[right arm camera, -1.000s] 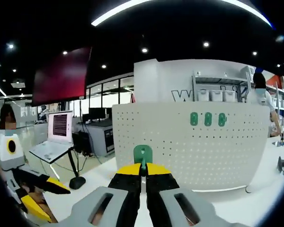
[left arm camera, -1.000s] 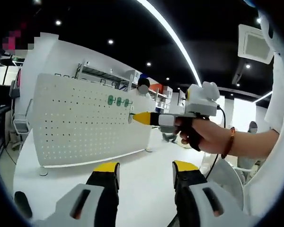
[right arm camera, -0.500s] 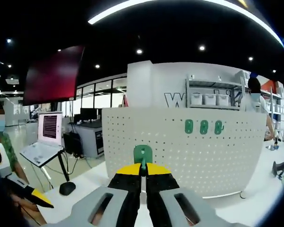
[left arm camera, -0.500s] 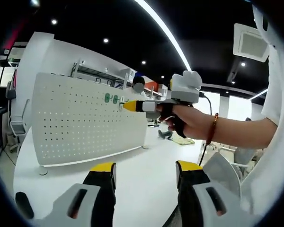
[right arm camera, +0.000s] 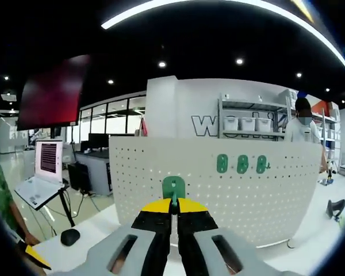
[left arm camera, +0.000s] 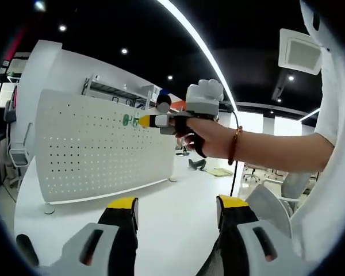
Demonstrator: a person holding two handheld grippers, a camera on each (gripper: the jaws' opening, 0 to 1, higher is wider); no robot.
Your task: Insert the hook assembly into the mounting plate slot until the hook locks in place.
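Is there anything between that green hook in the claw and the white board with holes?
Nothing: in the right gripper view, the hook held by the right claw faces the pegboard across bare white table.

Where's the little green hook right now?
In the right gripper view, the green hook sits centre, pinched in the right gripper, before the white pegboard.

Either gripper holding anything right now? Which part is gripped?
The right gripper is shut on the green hook, pinching its lower stem; the rounded head sticks up above the jaws. The left gripper is open and holds nothing.
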